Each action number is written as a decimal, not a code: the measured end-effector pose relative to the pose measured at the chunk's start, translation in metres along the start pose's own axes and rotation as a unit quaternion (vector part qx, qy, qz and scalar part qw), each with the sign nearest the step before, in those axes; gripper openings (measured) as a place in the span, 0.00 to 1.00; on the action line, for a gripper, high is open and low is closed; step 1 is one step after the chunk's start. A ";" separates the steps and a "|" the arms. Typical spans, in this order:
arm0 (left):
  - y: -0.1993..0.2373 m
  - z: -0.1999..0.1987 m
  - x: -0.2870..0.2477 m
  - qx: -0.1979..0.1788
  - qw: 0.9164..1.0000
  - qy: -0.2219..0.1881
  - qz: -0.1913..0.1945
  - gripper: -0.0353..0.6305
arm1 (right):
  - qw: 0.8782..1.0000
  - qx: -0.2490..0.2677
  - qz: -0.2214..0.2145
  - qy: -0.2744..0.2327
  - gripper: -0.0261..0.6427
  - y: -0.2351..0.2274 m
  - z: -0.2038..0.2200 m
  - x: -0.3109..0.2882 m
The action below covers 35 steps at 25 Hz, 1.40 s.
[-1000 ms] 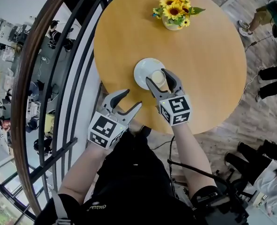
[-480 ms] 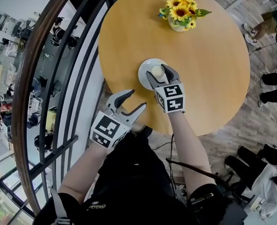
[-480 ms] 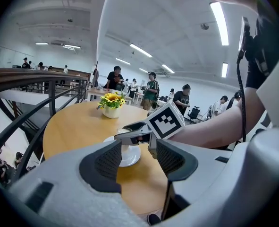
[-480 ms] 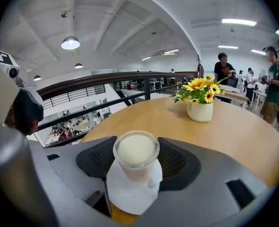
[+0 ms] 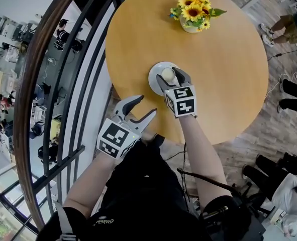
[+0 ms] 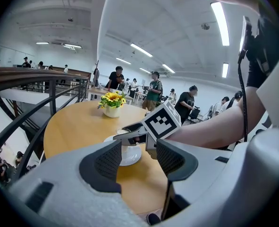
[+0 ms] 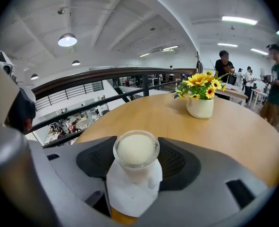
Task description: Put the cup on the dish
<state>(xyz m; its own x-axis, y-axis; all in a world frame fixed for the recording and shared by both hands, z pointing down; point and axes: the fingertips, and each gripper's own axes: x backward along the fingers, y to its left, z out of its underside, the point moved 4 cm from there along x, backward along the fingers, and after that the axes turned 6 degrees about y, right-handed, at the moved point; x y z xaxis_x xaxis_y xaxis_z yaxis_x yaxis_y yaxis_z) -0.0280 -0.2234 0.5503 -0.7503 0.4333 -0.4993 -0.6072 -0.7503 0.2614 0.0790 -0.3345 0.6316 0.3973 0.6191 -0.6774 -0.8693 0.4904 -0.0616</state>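
My worry is the cup (image 7: 136, 150): it is filled almost to the brim with a pale liquid, so any tilt or jolt as I let go could slop it over the dish (image 5: 154, 84) and the table (image 5: 228, 54). If I spread the jaws before its base sits flat on the dish, it could drop or tip, and I cannot tell whether it touches down yet. Pulling back crooked could also drag a pad against the glass. The right gripper (image 5: 171, 79) has its pads pressed on either side of the cup, holding it upright over the middle of the dish. The left gripper (image 5: 144, 106) hangs off the near table edge, jaws spread, nothing between them.
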 end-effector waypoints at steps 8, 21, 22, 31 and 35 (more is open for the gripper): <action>0.002 0.004 0.002 0.005 1.000 0.000 0.000 0.40 | 1.000 0.010 0.014 -0.015 0.44 0.006 0.005 0.002; -0.001 0.005 0.004 0.001 1.000 0.001 0.003 0.40 | 0.999 0.013 0.021 -0.026 0.44 0.006 0.007 0.003; -0.001 0.005 0.004 0.001 1.000 0.002 0.002 0.40 | 0.999 0.012 0.021 -0.027 0.44 0.007 0.007 0.003; -0.001 0.003 0.006 -0.002 1.000 0.002 -0.001 0.40 | 1.000 0.004 0.019 -0.025 0.44 0.007 0.008 0.002; -0.003 0.002 0.005 -0.003 1.000 0.002 0.000 0.40 | 1.000 -0.016 0.007 -0.011 0.44 0.006 0.016 -0.001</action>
<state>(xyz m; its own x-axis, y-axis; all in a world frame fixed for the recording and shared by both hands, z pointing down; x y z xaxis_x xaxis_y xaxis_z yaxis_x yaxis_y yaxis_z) -0.0306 -0.2180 0.5487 -0.7492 0.4321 -0.5019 -0.6061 -0.7528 0.2567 0.0784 -0.3225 0.6438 0.3907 0.6397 -0.6619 -0.8837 0.4620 -0.0751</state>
